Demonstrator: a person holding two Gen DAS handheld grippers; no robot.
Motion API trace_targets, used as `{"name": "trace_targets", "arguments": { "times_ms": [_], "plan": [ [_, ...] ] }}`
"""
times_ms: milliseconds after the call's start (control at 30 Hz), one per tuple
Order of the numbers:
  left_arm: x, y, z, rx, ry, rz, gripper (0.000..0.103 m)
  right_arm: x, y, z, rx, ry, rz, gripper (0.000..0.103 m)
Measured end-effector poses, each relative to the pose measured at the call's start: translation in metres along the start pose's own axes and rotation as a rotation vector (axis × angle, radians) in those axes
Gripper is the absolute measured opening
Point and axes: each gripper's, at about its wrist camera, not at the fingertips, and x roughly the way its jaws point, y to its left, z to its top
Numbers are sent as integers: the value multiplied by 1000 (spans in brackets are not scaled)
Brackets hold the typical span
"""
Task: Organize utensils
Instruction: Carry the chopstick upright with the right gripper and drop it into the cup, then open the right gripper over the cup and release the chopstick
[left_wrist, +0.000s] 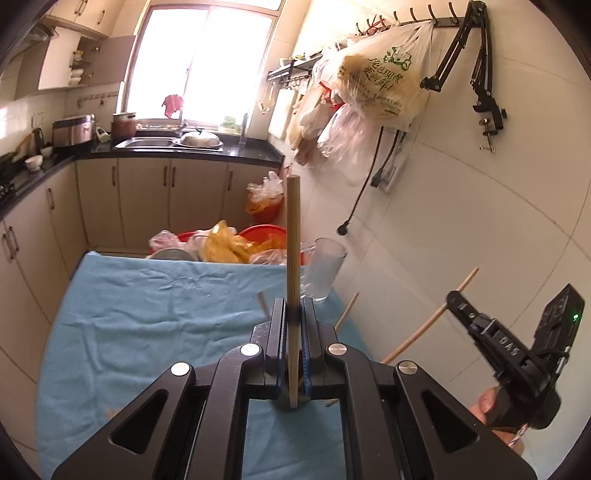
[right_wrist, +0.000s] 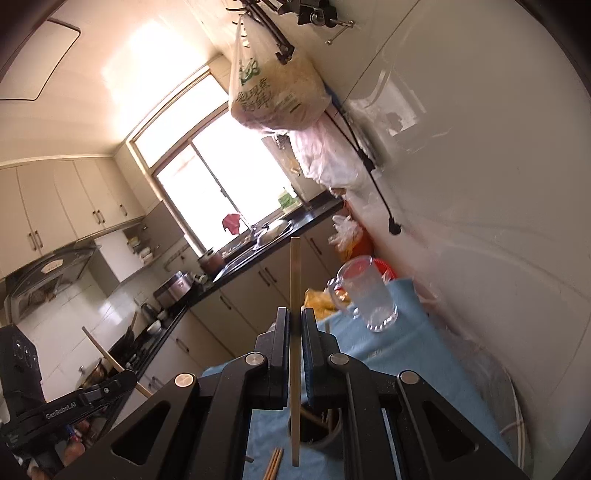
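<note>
While both pairs of tongs are lifted clear of the blue-cloth-covered counter (left_wrist: 140, 317), we read the step in hand as carrying: each has a utensil and neither has set it down. In the left wrist view our left tongs (left_wrist: 294, 314) sit at lower centre, pressed together on a pale round wooden chopstick (left_wrist: 293, 258) that stands nearly upright between the blue pads and pokes out below them. In the right wrist view our right tongs (right_wrist: 294, 325) are likewise pinched on a second flat-sided light wooden chopstick (right_wrist: 295, 314), running from the middle of the frame down to the bottom edge. The same right tongs appear at the lower right of the left wrist view, with their stick slanting up toward the wall. A clear glass mug with a handle (right_wrist: 365, 295) stands on the cloth at right of centre, apart from both sticks. At the bottom of the right wrist view, partly hidden behind the tongs, we see a dark round holder (right_wrist: 325, 432), with what seem to be sticks inside, and a few thin loose chopsticks (right_wrist: 274, 463) lying on the cloth just left of it. We judge the next move calls for bringing each stick over a container's mouth, tipping it upright, lowering the end inside, then spreading the tongs; which container is meant we cannot tell.
</note>
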Motion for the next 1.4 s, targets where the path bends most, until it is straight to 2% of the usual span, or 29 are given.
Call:
{"name": "trace_targets", "arguments": {
  "times_ms": [133,300,633,867,1033,1133,1333,1400],
  "plan": [
    [29,-1,5,-17,18,-7,7,20,-1,9,-10,-4,-28,7],
    [68,7,-5,-41,62,9,7,49,-12,2,-9,29,-60,7],
    [122,25,-36,-64,168,39,7,104,-31,-35,-8,185,-96,7],
    [132,28,-42,-61,178,38,7,123,-31,-50,-17,250,-86,8],
    [128,29,-40,-63,174,29,7,124,-29,-49,-16,258,-74,10],
    [122,28,-38,-63,161,22,20,117,-29,-47,-14,243,-76,15],
    [100,27,-39,-58,133,20,22,94,-29,-43,-5,210,-76,17],
    [92,28,-42,-57,124,23,28,82,-27,-45,-18,194,-90,19]
  ]
}}
